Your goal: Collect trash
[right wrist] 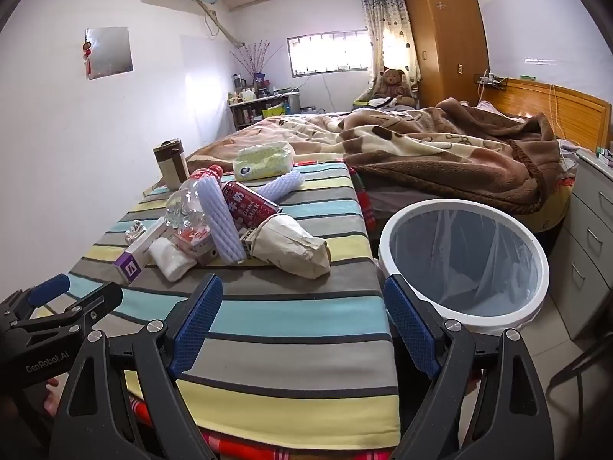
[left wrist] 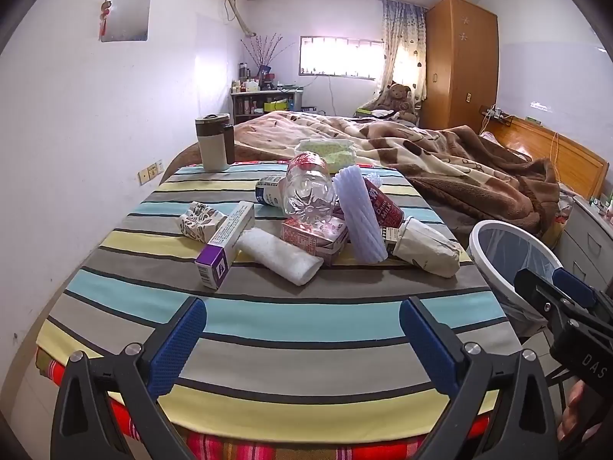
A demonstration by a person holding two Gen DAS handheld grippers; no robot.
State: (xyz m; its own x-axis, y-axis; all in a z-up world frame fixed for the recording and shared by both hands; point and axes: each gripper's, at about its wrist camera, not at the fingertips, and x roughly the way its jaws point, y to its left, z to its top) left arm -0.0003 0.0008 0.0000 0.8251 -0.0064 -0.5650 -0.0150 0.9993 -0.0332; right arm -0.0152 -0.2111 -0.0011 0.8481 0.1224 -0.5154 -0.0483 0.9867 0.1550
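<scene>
A heap of trash lies mid-table on the striped cloth (left wrist: 268,318): a clear plastic bottle (left wrist: 308,191), a lilac foam sleeve (left wrist: 358,216), a brown paper bag (left wrist: 429,247), a purple-ended carton (left wrist: 226,243), a white foam wad (left wrist: 279,255) and a red milk can (right wrist: 249,207). A white bin (right wrist: 463,260) with a clear liner stands on the floor right of the table. My left gripper (left wrist: 302,329) hovers open over the table's near edge, short of the heap. My right gripper (right wrist: 302,314) is open too, over the table's near right corner, beside the bin.
A brown and cream tumbler (left wrist: 214,142) and a tissue pack (right wrist: 264,161) stand at the table's far end. Behind it lies a bed with a brown blanket (left wrist: 440,161). Grey drawers (right wrist: 590,253) stand right of the bin, a wall runs along the left.
</scene>
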